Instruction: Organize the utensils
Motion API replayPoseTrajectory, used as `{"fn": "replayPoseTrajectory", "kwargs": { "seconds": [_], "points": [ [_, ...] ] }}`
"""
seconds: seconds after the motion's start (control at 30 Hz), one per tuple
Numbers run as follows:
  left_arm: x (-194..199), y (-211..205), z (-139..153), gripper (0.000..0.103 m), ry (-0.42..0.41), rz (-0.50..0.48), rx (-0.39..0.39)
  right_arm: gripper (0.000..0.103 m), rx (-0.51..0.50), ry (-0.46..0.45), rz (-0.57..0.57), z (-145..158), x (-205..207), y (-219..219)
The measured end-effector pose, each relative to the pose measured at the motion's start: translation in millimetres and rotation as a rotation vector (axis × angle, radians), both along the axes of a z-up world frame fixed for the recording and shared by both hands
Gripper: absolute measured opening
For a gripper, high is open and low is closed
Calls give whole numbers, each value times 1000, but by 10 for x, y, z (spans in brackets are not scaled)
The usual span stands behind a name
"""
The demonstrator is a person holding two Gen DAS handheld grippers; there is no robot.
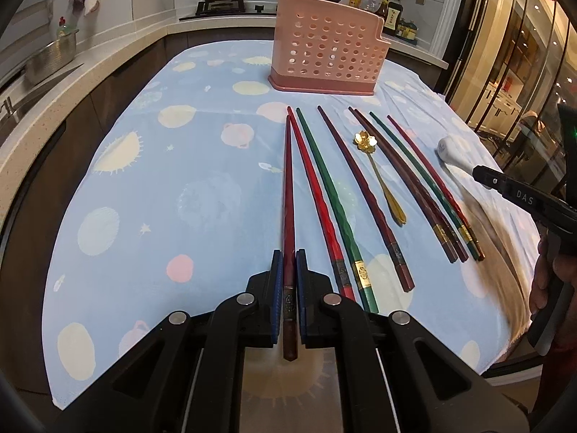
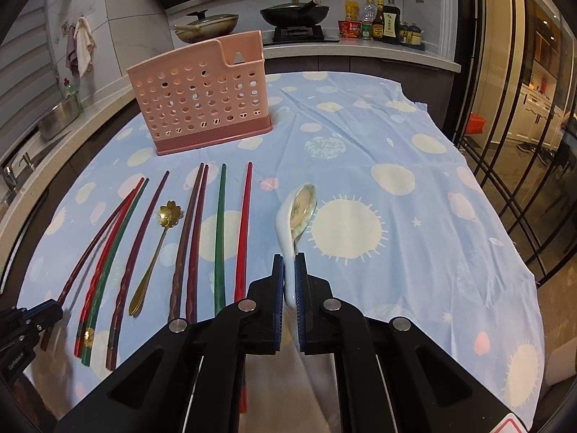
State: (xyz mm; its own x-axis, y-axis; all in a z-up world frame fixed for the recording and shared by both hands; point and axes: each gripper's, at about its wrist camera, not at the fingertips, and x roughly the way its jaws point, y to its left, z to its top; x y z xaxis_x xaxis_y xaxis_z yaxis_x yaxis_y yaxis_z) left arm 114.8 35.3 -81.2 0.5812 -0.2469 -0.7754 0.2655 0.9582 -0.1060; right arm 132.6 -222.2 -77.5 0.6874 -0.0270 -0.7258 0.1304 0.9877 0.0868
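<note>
Left wrist view: pink perforated plastic utensil holder (image 1: 326, 48) upright at far end of blue planet-print tablecloth (image 1: 151, 187), row of red, green and maroon chopsticks (image 1: 364, 195) plus gold flower-bowl spoon (image 1: 378, 176) lying between. Left gripper (image 1: 287, 281) low, level, clamped around dark red chopstick (image 1: 288, 195). Right gripper (image 2: 288, 281) pinched on handle of white ceramic soup spoon (image 2: 297, 213), bowl resting on cloth.
</note>
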Motion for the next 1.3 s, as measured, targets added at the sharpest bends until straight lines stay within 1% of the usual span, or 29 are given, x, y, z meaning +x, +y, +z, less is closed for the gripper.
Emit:
{"fn": "replayPoseTrajectory", "kwargs": {
  "seconds": [0.2, 0.23, 0.37, 0.47, 0.53, 0.6, 0.63, 0.67, 0.73, 0.8, 0.87, 1.0, 1.1, 1.3],
  "points": [
    [-117, 36, 238, 7, -56, 6, -9, 4, 20, -72, 4, 276, -244, -54],
    [-128, 46, 291, 7, -66, 8, -16, 0, 22, -87, 6, 331, -271, -62],
    [-107, 42, 540, 7, -124, 7, -31, 0, 13, -142, 12, 554, -339, -104],
    [-75, 15, 722, 7, -176, 5, -30, 0, 4, -157, 8, 615, -320, -147],
    [-45, -6, 796, 7, -198, 10, -24, 0, 12, -133, 9, 578, -295, -192],
    [-43, -19, 818, 7, -205, 11, -21, 1, 49, -102, -7, 492, -319, -273],
    [-48, -30, 808, 7, -202, 8, -19, 7, 70, -84, -10, 432, -347, -305],
    [-60, -34, 786, 7, -197, 4, -16, 10, 78, -61, -13, 361, -378, -317],
    [-72, -47, 714, 7, -177, -1, -11, 13, 82, -14, -21, 195, -433, -326],
    [-85, -43, 635, 7, -154, 1, -12, 13, 105, 32, -24, 22, -464, -330],
    [-97, -27, 572, 7, -131, 6, -16, 13, 125, 58, -40, -114, -482, -349],
    [-132, -8, 485, 7, -108, 9, -9, 13, 132, 88, -44, -282, -468, -321],
    [-152, -14, 429, 7, -96, 8, -2, 13, 122, 77, -44, -293, -478, -279],
    [-162, -46, 349, 7, -76, 3, 5, 13, 153, 75, -25, -277, -497, -203]
  ]
}}
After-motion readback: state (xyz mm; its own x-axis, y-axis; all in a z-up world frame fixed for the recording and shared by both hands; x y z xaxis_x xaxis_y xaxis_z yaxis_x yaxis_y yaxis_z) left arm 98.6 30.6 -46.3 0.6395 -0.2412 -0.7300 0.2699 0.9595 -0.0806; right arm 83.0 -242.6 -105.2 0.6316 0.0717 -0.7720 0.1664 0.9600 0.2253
